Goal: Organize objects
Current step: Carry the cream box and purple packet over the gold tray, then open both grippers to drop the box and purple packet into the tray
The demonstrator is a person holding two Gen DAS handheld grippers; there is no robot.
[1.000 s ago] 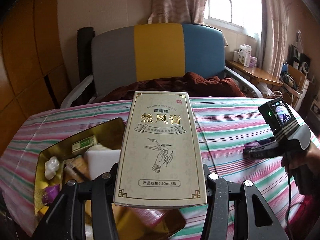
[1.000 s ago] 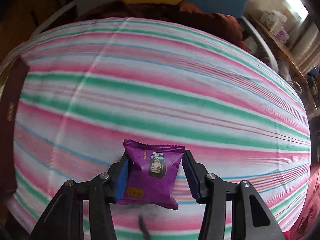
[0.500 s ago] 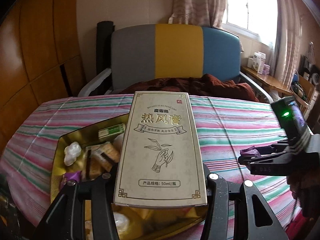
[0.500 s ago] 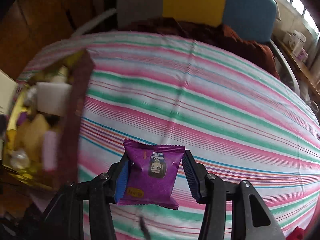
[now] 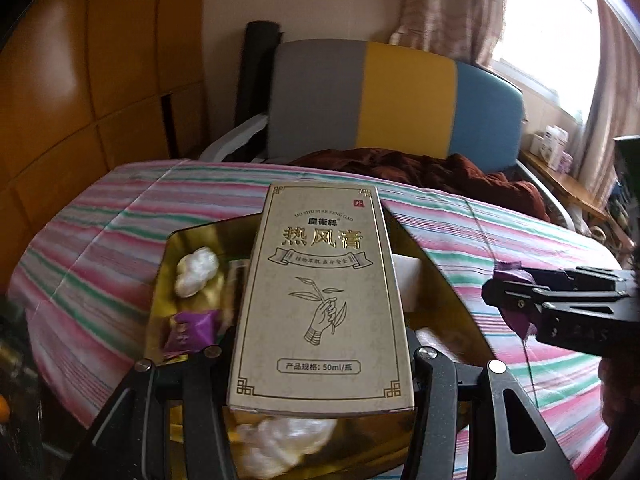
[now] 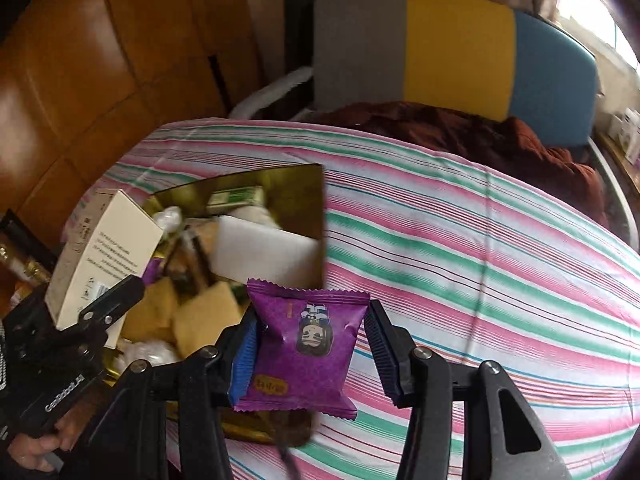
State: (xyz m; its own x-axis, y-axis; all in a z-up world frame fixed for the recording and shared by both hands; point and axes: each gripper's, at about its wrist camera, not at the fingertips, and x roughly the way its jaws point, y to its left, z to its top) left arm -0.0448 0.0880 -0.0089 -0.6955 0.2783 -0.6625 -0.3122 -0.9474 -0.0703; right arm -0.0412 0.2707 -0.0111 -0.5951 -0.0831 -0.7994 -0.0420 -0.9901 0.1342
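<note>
Left wrist view: left gripper (image 5: 320, 354) jaws clamp a beige medicine box (image 5: 320, 296) above the gold tin (image 5: 168, 276); right gripper (image 6: 308, 354) jaws pinch a purple snack packet (image 6: 306, 340).

1. Gold rectangular metal tin (image 6: 304, 184): crowded; white rectangular block (image 6: 264, 246) and tan packets (image 6: 204, 316) fill the floor.
2. Beige printed carton (image 5: 320, 300), clamped upright in left gripper (image 5: 320, 364), blocks the tin's middle.
3. Striped pink-green tablecloth (image 6: 480, 260) right of tin: open.
</note>
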